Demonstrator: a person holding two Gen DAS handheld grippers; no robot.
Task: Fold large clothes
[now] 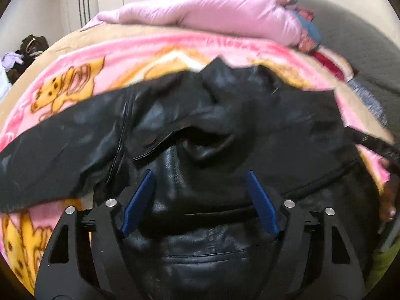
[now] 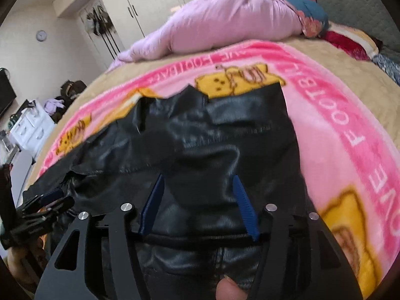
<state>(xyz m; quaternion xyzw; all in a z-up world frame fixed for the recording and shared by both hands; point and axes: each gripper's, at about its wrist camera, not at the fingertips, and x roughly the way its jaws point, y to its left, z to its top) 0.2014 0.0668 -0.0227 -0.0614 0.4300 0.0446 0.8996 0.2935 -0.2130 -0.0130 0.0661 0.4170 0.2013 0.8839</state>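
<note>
Bedroom with white wardrobes behind: a black leather jacket (image 1: 200,130) lies crumpled on the pink cartoon blanket (image 2: 337,135) near the bed's foot edge, laid out for folding; left claw (image 1: 200,200) and right claw (image 2: 197,200) hover released over its hem, ready to pinch

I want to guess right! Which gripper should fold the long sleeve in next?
Probably the left gripper: the black jacket's outstretched sleeve lies on its side. The right gripper hovers open over the jacket's body.
</note>
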